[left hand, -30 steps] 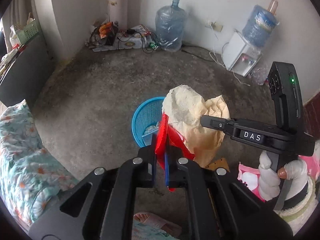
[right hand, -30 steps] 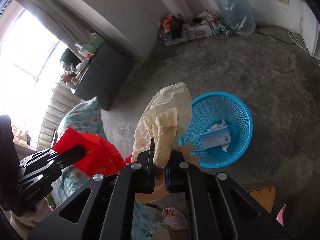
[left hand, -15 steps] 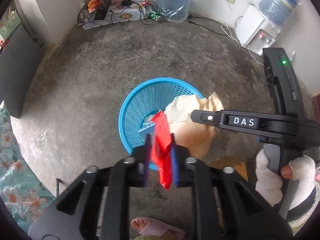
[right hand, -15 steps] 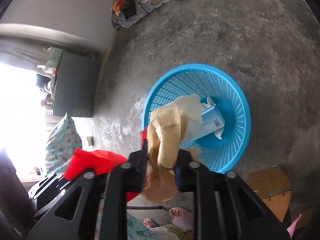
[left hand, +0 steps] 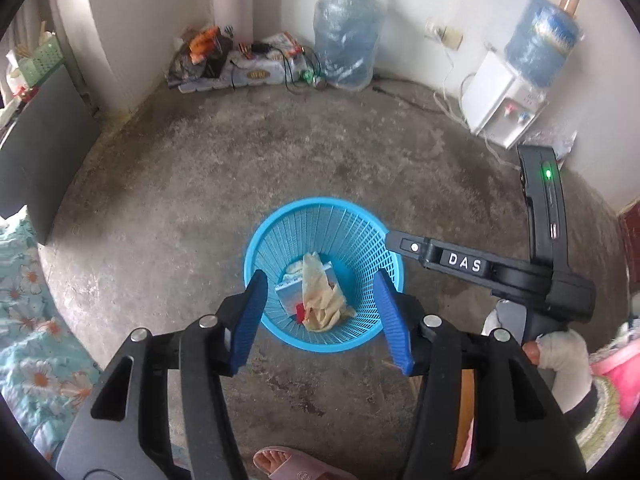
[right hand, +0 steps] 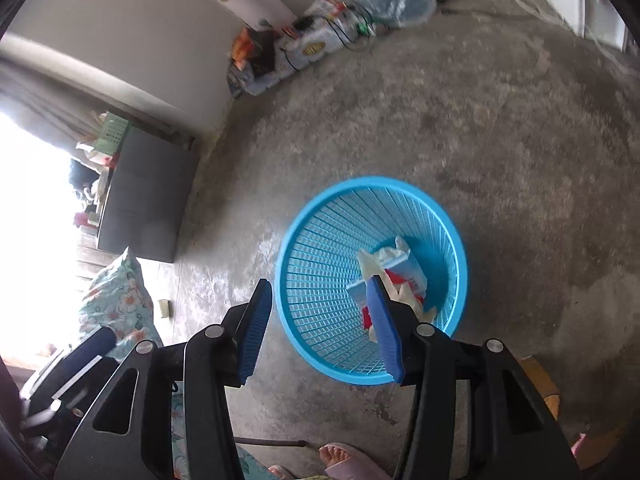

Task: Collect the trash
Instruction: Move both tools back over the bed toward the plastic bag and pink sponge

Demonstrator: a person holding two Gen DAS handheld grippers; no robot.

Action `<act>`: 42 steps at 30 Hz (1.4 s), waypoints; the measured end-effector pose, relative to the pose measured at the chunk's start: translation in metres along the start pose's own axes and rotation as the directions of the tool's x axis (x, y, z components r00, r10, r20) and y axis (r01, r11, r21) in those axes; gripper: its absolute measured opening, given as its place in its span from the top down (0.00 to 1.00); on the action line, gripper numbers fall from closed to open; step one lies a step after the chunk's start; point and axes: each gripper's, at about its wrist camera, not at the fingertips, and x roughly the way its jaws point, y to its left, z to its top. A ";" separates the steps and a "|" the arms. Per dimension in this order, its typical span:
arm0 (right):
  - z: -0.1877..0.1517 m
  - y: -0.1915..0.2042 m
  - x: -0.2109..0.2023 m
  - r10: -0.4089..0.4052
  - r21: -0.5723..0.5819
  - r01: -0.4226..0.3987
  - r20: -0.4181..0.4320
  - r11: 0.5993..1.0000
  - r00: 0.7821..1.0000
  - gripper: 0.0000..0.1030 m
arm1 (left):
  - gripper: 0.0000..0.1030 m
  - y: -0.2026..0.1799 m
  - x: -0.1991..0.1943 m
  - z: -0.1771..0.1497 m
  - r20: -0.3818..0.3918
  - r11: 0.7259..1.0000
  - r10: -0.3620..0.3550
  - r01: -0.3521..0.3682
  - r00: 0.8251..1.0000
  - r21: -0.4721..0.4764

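Note:
A blue mesh waste basket (left hand: 320, 216) stands on the concrete floor; it also shows in the right wrist view (right hand: 320, 248). Inside it lie crumpled tan paper (left hand: 320, 296), a red wrapper (left hand: 300, 312) and a small white box (left hand: 288, 290); the same pile (right hand: 396, 280) shows in the right wrist view. My left gripper (left hand: 320, 284) is open and empty above the basket's near rim. My right gripper (right hand: 320, 288) is open and empty above the basket's left side. The right gripper's black body (left hand: 480, 268) shows to the right of the basket.
A large water bottle (left hand: 348, 36) and a cluttered power strip (left hand: 248, 72) stand by the far wall. A white water dispenser (left hand: 508, 100) is at the back right. A dark cabinet (left hand: 36, 152) and floral fabric (left hand: 24, 304) are on the left. A pink slipper (left hand: 288, 464) is below.
Both grippers have opened. The red wrapper has dropped from the left one and the tan paper from the right one; both now lie in the basket.

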 end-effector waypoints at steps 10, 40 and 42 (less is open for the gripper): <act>-0.095 0.147 -0.137 0.107 -0.389 0.010 0.280 0.921 0.954 0.17 | 0.29 0.054 -0.205 -0.079 0.291 0.997 0.058 -0.042 0.955 -0.061; -0.347 0.336 -0.226 0.426 -0.792 -0.372 -0.158 0.484 0.891 0.06 | 0.16 0.169 -0.463 -0.497 0.433 0.694 0.547 -0.098 0.717 -0.713; -0.358 0.335 -0.219 0.398 -0.787 -0.383 -0.192 0.483 0.897 0.06 | 0.16 0.166 -0.456 -0.509 0.431 0.695 0.532 -0.086 0.728 -0.713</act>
